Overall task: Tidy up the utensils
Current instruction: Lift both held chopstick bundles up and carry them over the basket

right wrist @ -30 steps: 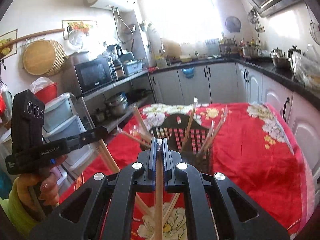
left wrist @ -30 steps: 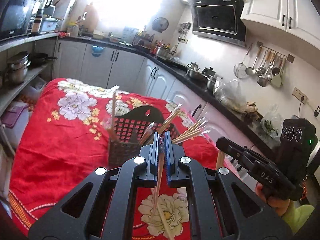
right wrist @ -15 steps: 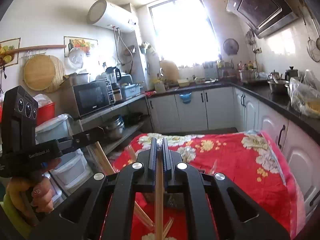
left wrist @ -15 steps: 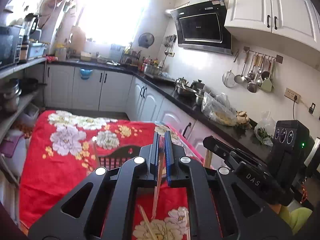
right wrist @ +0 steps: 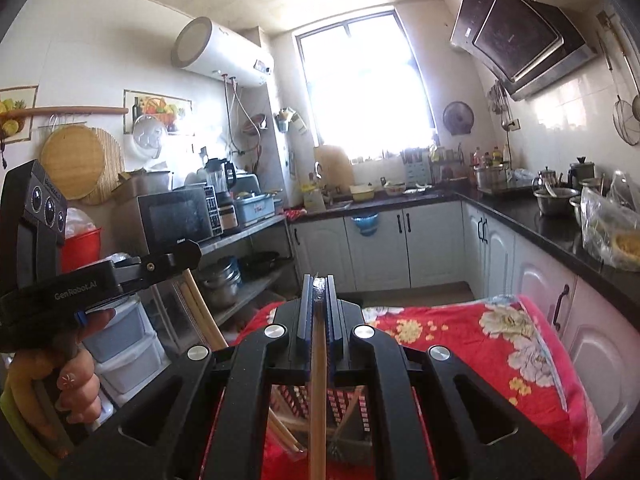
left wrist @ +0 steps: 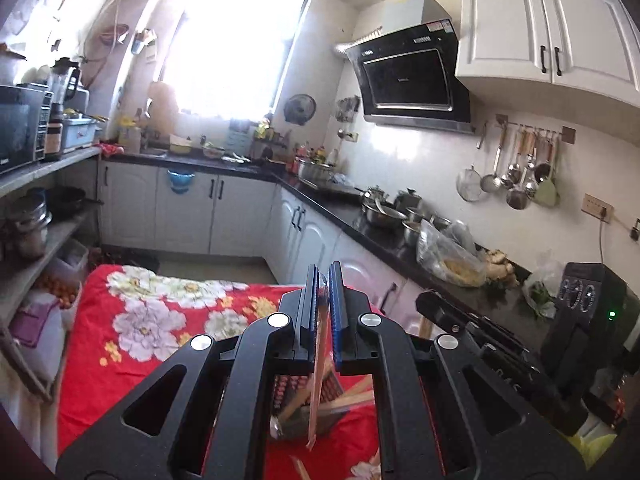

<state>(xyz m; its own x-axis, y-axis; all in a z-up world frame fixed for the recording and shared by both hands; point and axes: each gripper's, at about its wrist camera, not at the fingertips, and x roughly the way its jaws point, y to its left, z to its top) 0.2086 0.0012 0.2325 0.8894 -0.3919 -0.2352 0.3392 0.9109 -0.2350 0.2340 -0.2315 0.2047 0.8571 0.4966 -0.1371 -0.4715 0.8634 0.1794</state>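
Note:
My left gripper (left wrist: 323, 280) is shut on a wooden chopstick (left wrist: 316, 396) that hangs down between its fingers. Below it, mostly hidden by the gripper body, sits the dark mesh utensil basket (left wrist: 296, 392) with several chopsticks leaning in it. My right gripper (right wrist: 319, 285) is shut on another wooden chopstick (right wrist: 318, 392) that points down over the same basket (right wrist: 348, 404). Each gripper shows in the other's view: the right one (left wrist: 460, 320) and the left one (right wrist: 168, 258), with chopsticks (right wrist: 200, 312) below it. Both are raised above the red floral tablecloth (left wrist: 140, 320).
A loose chopstick (left wrist: 302, 467) lies on the cloth near me. Kitchen counters with pots (left wrist: 384, 216) and a bag (left wrist: 448, 256) run along the right. Shelves with a microwave (right wrist: 176, 216) and pans stand at the left.
Both grippers have risen and tilted upward, each still holding its chopstick. The basket has dropped from the middle of both views to beneath the gripper bodies.

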